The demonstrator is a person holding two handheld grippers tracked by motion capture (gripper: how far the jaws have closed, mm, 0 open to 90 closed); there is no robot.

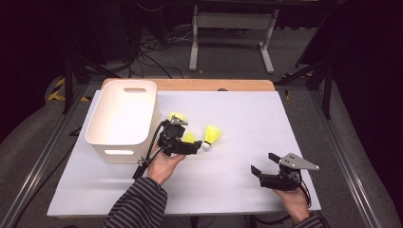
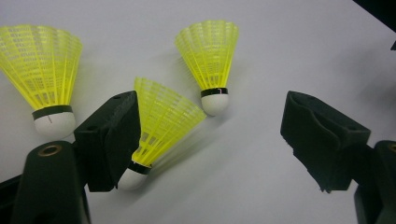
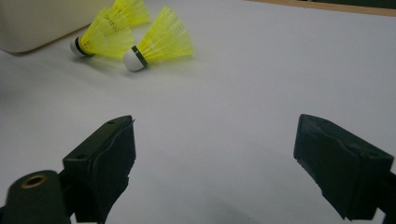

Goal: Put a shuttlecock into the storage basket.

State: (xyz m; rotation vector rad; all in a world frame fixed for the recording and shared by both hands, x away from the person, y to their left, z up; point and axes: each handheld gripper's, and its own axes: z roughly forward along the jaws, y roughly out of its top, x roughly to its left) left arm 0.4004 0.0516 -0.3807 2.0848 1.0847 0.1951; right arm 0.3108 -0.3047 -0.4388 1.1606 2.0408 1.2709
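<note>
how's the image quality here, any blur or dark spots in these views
High view: the white table is evenly lit, the floor behind falls into darkness. Left gripper view: the nearest shuttlecock looks soft beside the left gripper. Right gripper view: the right gripper has soft-edged jaws, and the shuttlecocks cast faint shadows.

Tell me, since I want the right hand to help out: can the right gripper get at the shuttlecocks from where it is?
Probably yes. The right gripper is open, and bare white table lies between it and the shuttlecocks. The left gripper already sits over them, though, and could crowd it.

Three yellow shuttlecocks [image 2: 163,119], lying clustered
</note>
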